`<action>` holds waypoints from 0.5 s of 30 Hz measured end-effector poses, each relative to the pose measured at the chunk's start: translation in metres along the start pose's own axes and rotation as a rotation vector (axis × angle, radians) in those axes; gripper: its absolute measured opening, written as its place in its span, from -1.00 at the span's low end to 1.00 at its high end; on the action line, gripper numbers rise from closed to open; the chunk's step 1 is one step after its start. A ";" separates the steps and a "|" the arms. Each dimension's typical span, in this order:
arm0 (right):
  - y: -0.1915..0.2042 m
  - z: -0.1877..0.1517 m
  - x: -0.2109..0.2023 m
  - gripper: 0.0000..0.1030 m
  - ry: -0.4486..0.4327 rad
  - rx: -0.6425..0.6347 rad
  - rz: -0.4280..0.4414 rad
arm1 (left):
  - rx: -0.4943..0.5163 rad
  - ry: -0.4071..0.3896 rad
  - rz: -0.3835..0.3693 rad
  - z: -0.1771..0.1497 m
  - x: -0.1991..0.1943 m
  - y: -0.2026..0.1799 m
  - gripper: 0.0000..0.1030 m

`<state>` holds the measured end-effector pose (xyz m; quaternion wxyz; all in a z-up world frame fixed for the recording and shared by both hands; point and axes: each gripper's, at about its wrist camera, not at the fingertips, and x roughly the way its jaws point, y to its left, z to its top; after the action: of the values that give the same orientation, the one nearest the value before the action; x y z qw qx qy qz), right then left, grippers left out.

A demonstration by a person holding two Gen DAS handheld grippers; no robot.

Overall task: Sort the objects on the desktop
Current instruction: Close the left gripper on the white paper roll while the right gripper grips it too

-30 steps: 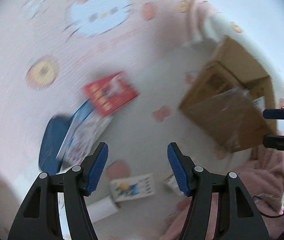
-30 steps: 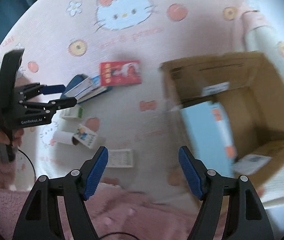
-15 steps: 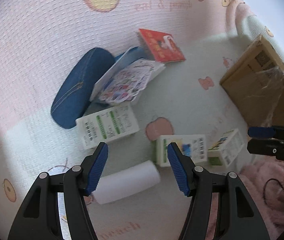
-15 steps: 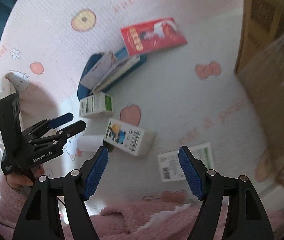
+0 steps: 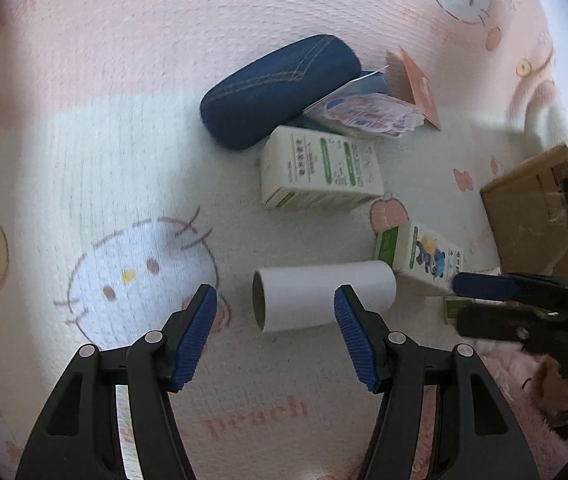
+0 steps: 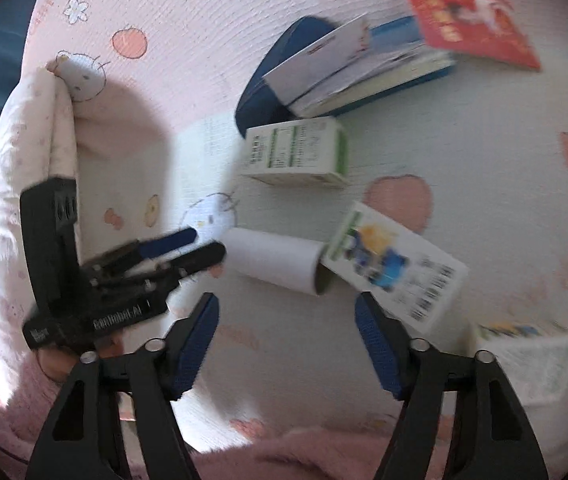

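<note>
- My left tool (image 5: 275,338) stands wide, nothing between its blue pads (image 5: 196,338); it hovers just short of the white paper tube (image 5: 322,300), which lies on its side with the open end toward me.
- My right tool (image 6: 286,342) is wide too and holds nothing. In its view the tube (image 6: 274,266) lies ahead, and the left tool (image 6: 190,246) points at the tube's closed end from the side.
- The cartoon-printed carton (image 5: 424,256) lies touching the tube's far end; from the right wrist, this carton (image 6: 396,268) sits over the tube's mouth.
- Beyond the tube lies the green-and-white box (image 5: 320,168), flat on the Hello Kitty cloth (image 5: 124,140) that covers the surface.
- Behind that box rests the blue denim case (image 5: 276,88), with a stack of booklets (image 5: 364,114) leaning on it and a red booklet (image 6: 468,20) at the stack's end.
- A cardboard box (image 5: 532,212) stands near the right tool (image 5: 484,300) in the left view.
- Another small carton (image 6: 524,356) lies blurred just beside my right tool.
</note>
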<state>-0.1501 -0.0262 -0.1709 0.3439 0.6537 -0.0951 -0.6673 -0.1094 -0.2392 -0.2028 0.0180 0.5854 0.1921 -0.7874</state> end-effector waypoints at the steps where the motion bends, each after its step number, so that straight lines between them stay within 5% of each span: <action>1: 0.000 0.002 0.006 -0.09 0.011 0.006 0.010 | -0.008 0.000 -0.011 -0.002 0.001 0.001 0.24; 3: -0.001 0.004 0.017 -0.21 0.034 0.024 0.017 | -0.028 0.001 -0.022 -0.005 0.002 0.004 0.19; 9: -0.005 0.008 0.044 -0.22 0.068 0.054 0.046 | -0.064 0.029 -0.047 -0.006 0.015 0.010 -0.40; 15: -0.009 0.014 0.046 -0.33 0.031 0.041 0.043 | -0.082 0.038 -0.065 -0.005 0.019 0.010 -0.42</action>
<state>-0.1624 -0.0509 -0.2116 0.3463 0.6686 -0.1174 -0.6476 -0.1084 -0.2433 -0.2245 0.0128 0.5922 0.2437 -0.7679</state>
